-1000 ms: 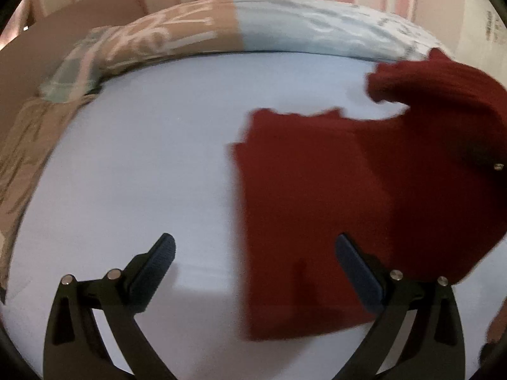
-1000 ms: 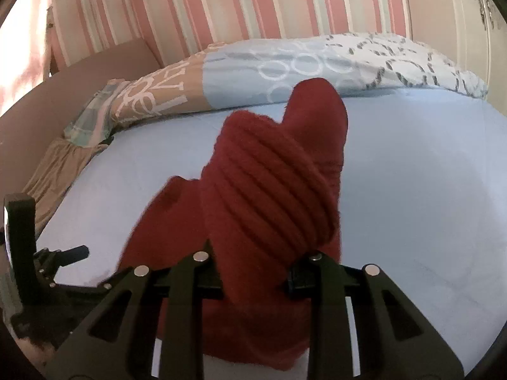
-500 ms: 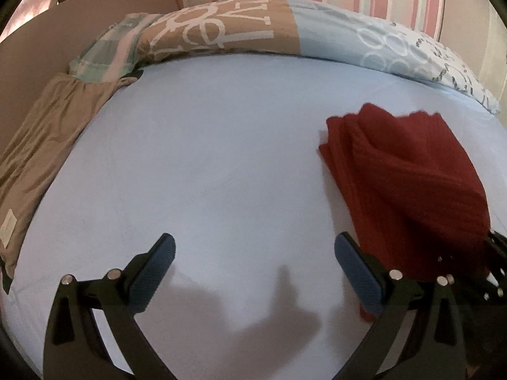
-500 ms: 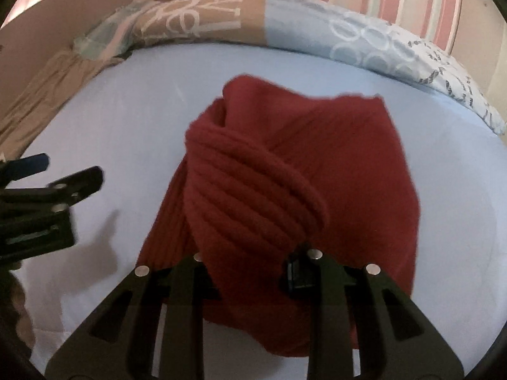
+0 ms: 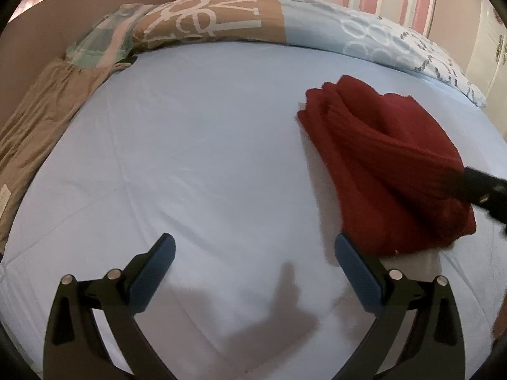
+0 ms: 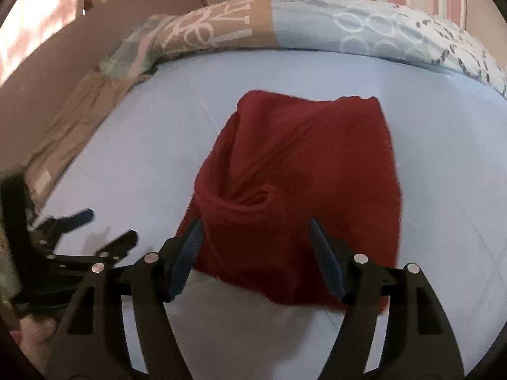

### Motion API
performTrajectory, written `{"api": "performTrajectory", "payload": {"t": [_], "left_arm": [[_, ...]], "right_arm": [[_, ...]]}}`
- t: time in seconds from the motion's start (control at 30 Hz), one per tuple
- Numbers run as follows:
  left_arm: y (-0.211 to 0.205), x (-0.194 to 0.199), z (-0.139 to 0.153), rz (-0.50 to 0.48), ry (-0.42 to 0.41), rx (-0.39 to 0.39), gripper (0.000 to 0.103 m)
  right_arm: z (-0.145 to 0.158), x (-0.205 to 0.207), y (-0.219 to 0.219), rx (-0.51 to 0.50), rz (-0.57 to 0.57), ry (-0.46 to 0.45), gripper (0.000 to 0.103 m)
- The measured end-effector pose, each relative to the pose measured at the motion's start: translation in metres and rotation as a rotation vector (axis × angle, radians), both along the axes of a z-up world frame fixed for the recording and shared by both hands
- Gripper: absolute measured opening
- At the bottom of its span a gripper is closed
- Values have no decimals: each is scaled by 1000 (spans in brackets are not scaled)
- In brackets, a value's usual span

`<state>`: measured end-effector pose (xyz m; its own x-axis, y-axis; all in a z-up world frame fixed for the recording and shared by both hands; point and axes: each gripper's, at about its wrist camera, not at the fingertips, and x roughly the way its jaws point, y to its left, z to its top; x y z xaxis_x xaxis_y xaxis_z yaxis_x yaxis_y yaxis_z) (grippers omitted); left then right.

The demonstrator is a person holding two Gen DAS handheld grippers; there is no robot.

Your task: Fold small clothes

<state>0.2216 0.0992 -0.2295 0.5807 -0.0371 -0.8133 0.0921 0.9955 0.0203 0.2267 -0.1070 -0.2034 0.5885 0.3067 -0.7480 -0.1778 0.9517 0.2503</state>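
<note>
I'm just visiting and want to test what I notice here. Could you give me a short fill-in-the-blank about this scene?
1. The folded sweater is ____ in colour.
2. It lies on a light ____ bed sheet.
3. The right gripper has its fingers ____, with the sweater's near edge between them.
4. The left gripper holds ____ between its fingers.

Missing words: red; blue; open; nothing
</note>
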Motion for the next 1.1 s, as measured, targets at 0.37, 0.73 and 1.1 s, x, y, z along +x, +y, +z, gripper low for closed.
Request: {"api": "performTrajectory", "payload": {"t": [0.37, 0.73, 1.1], "left_arm": [[-34, -1, 27, -47, -22, -73, 101], [-132, 25, 41, -266, -67, -21, 101], [-108, 39, -3, -257, 98, -91, 39]], "right_arm": [[10, -7, -90, 30, -196, -2, 91], [2, -11, -111, -19, -246, -18, 91], [-11, 6, -122, 24, -244, 19, 87]]}}
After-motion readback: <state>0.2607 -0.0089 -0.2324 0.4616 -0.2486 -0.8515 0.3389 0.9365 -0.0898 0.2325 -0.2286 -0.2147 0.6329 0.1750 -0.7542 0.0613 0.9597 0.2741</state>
